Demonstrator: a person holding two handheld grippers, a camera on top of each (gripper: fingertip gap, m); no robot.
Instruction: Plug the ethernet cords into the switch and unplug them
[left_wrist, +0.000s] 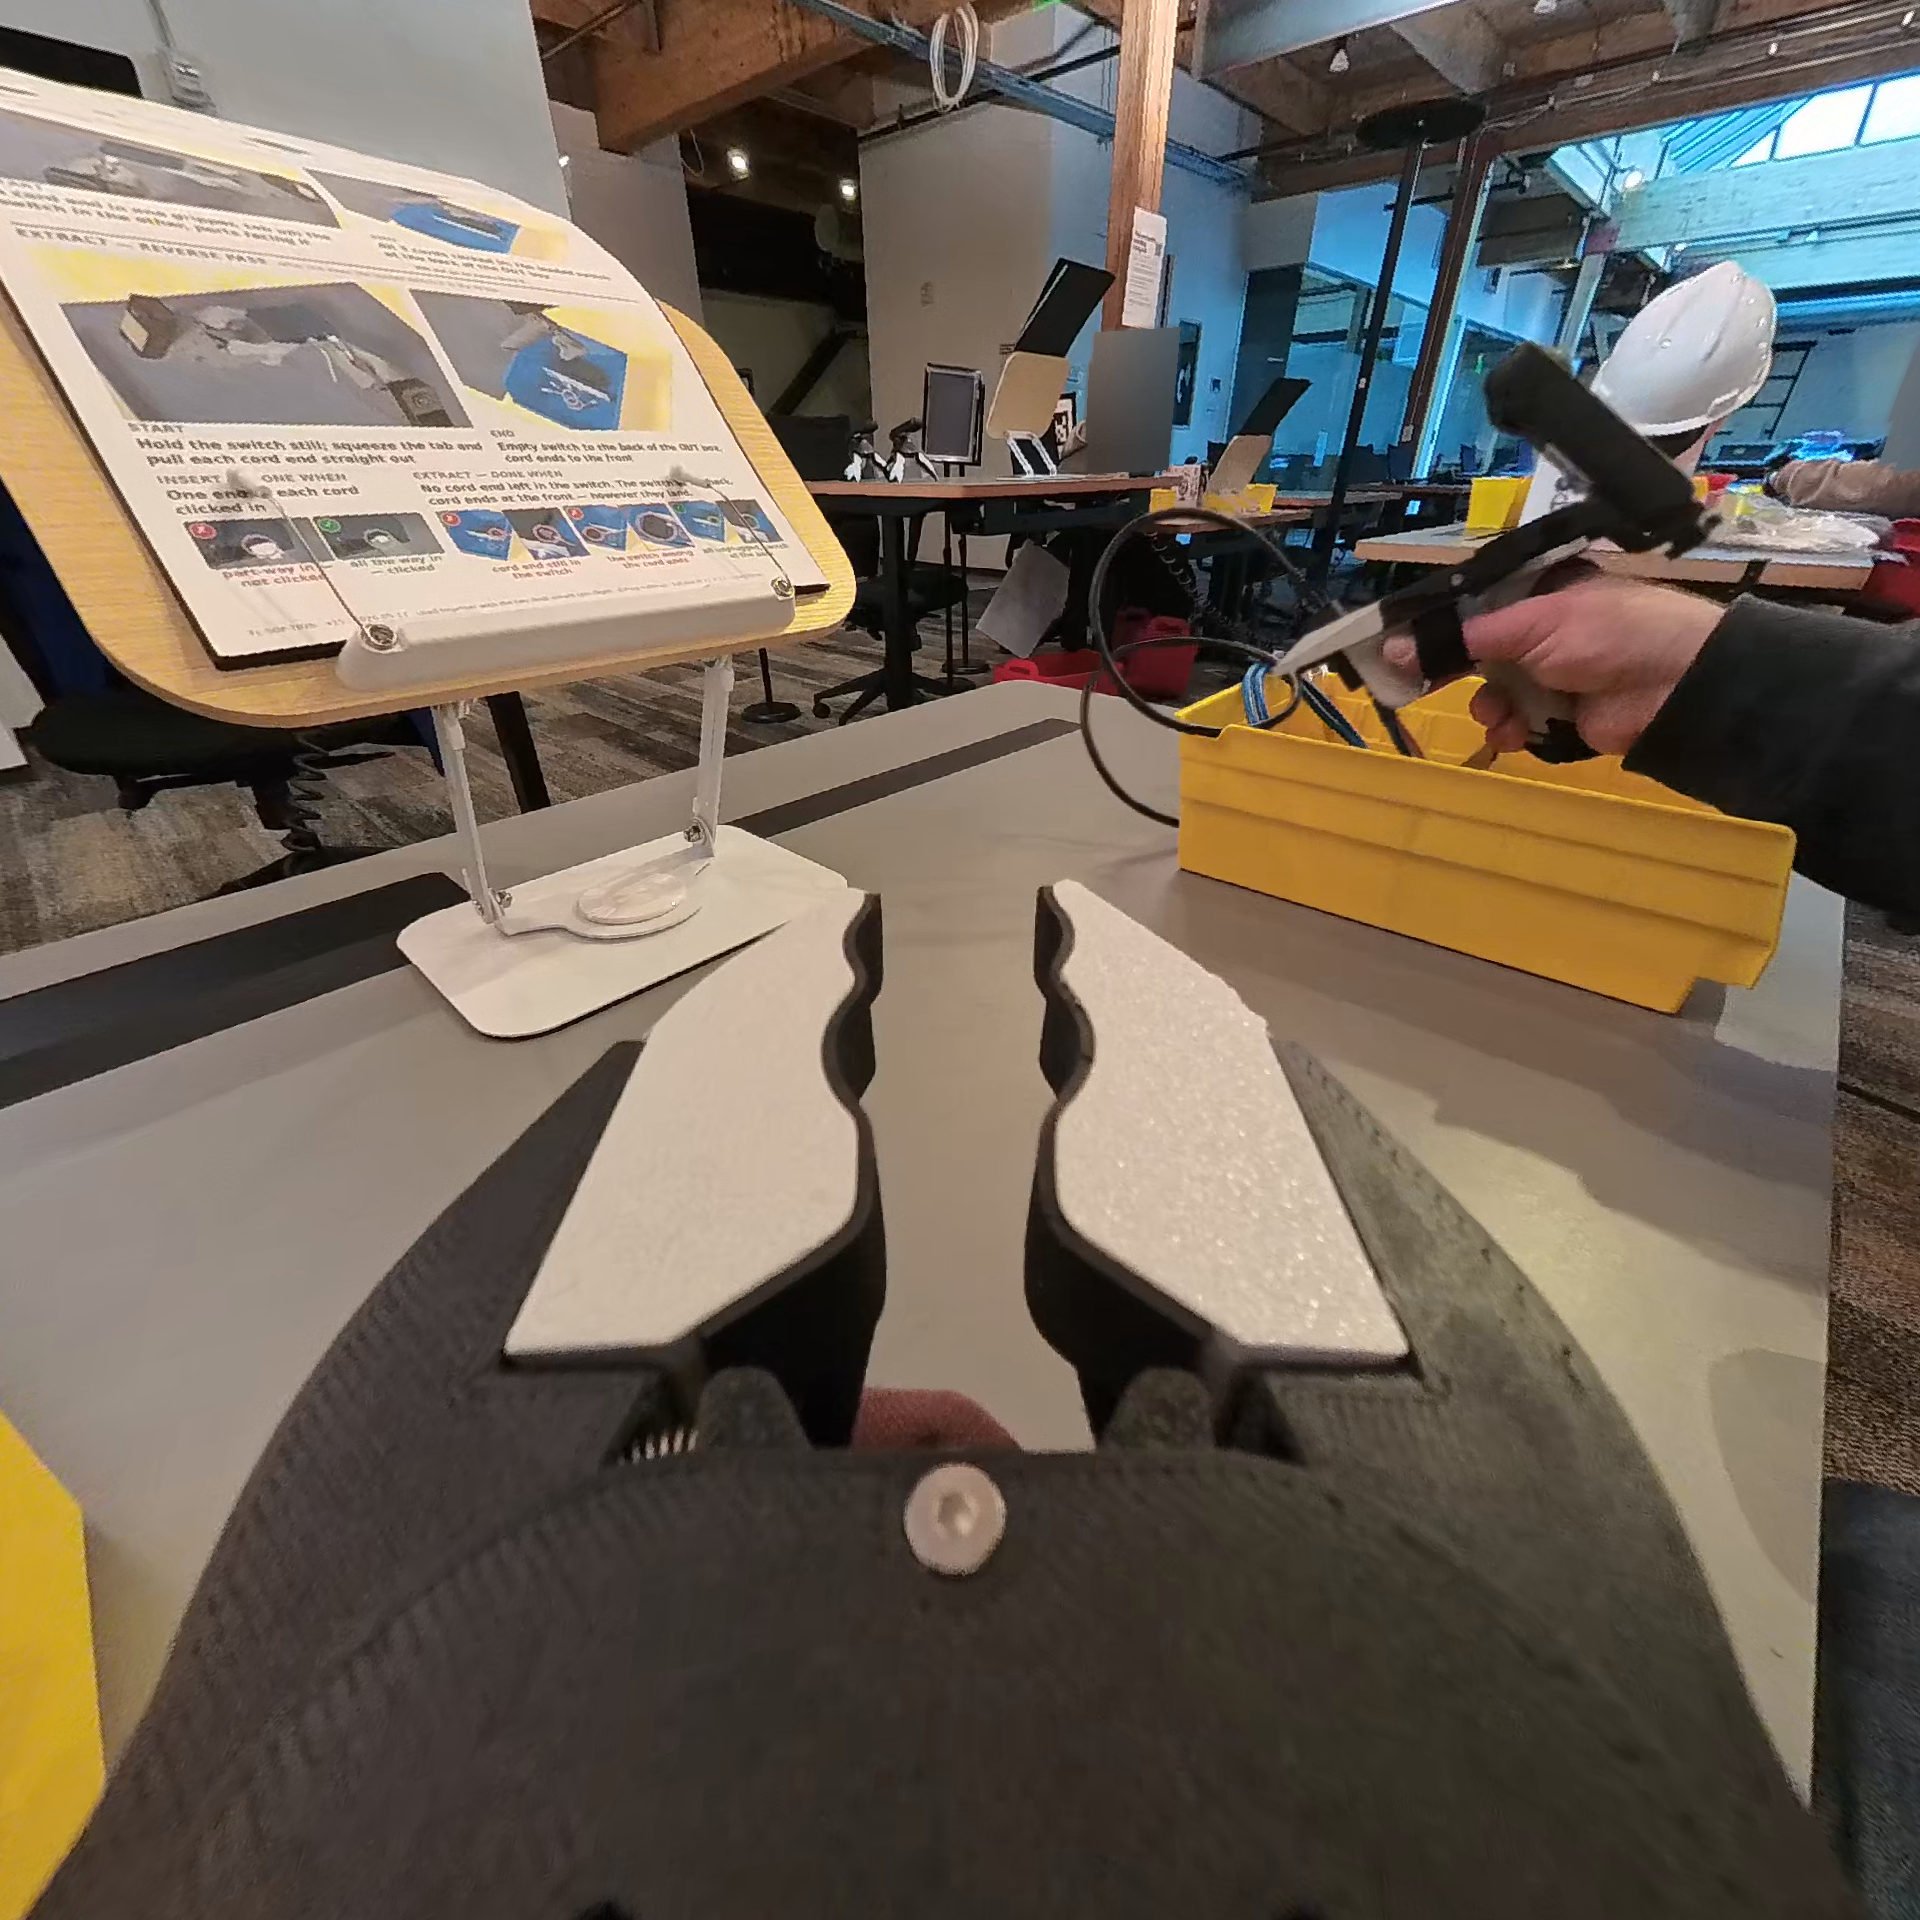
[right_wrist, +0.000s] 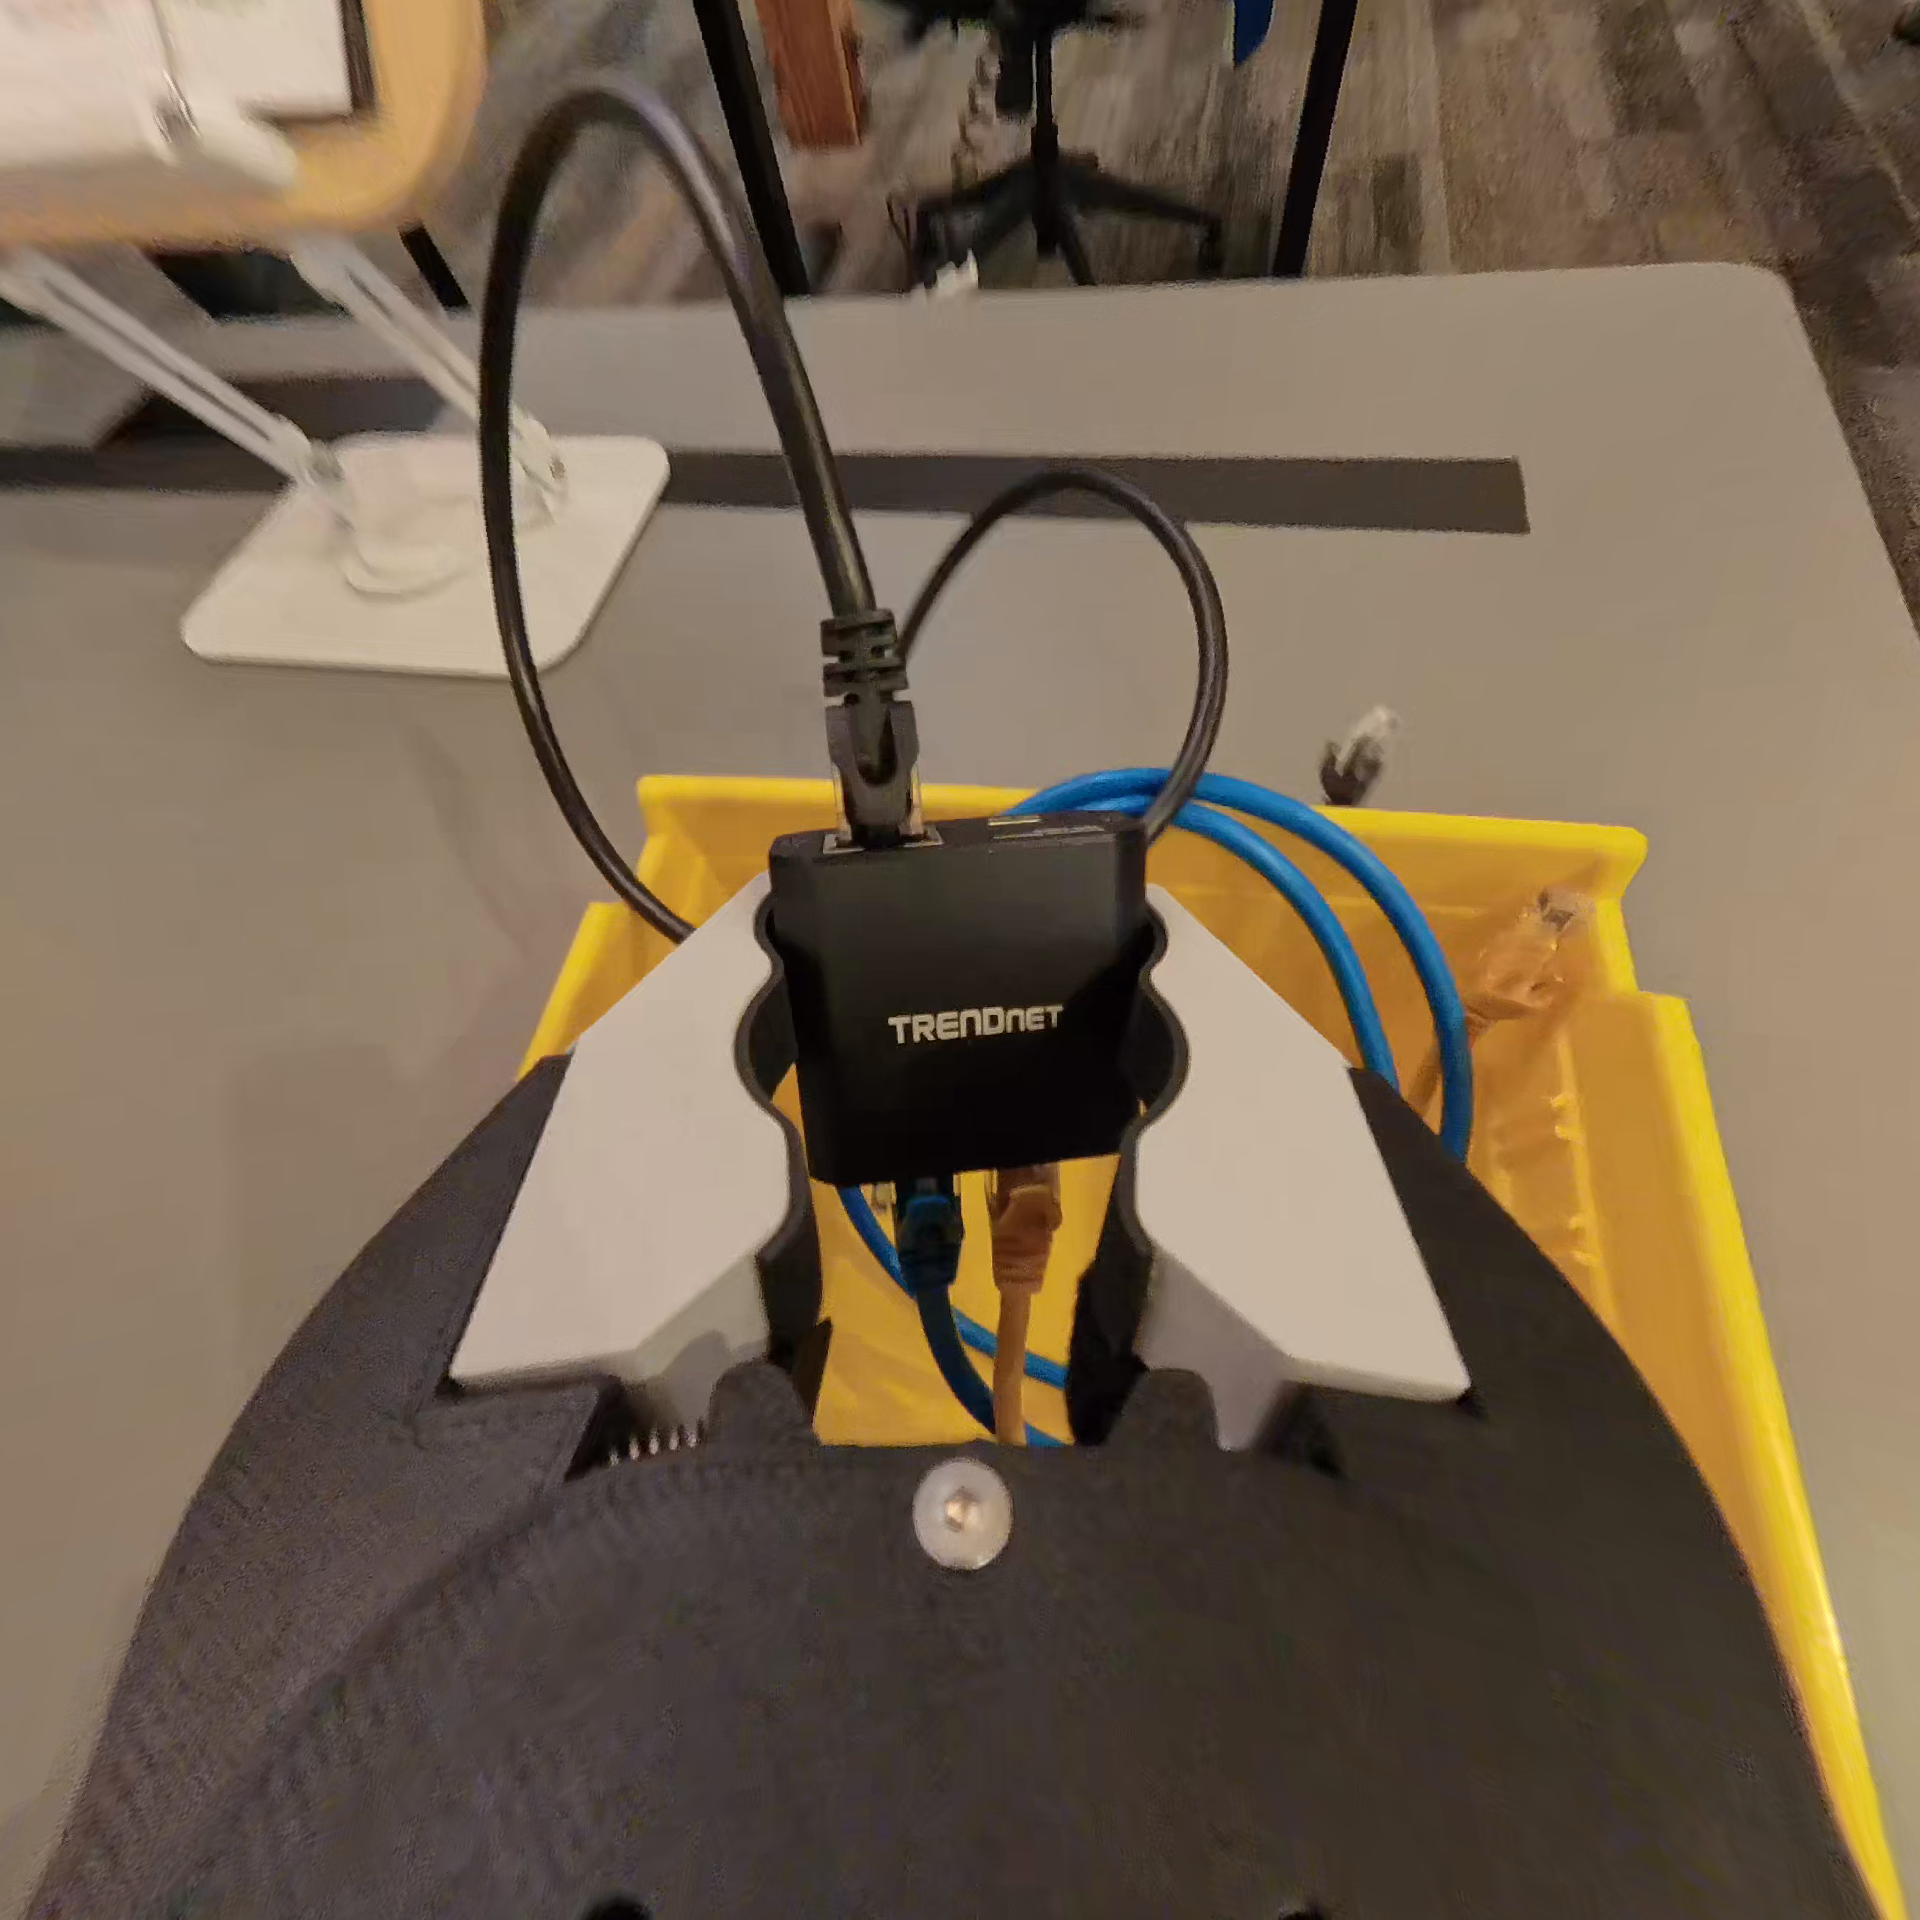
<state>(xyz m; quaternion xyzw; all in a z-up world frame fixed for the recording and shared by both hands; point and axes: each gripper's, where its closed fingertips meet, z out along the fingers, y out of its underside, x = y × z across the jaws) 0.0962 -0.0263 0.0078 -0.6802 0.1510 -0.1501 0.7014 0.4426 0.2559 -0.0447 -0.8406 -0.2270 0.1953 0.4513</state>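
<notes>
My right gripper (right_wrist: 956, 904) is shut on a black switch (right_wrist: 966, 987) and holds it above a yellow bin (right_wrist: 1662, 1247). A black cord (right_wrist: 499, 416) loops up and its plug (right_wrist: 868, 717) sits in a port on the switch's far edge. A blue plug (right_wrist: 930, 1236) and an orange plug (right_wrist: 1023, 1236) sit in the near edge, and their cords trail into the bin. A loose black cord end (right_wrist: 1356, 753) hangs beyond the bin. My left gripper (left_wrist: 956, 914) is open and empty over the grey table (left_wrist: 312, 1195). It sees the right gripper (left_wrist: 1299, 660) over the bin (left_wrist: 1455, 862).
An instruction board (left_wrist: 395, 416) on a white stand (left_wrist: 613, 935) stands at the table's back left. Another yellow bin (left_wrist: 31, 1662) shows at the left wrist view's lower left edge. The table's edge runs along the right. A person in a white hard hat (left_wrist: 1683, 343) sits far behind. Spacing between my two grippers at the tips: around 45 centimeters.
</notes>
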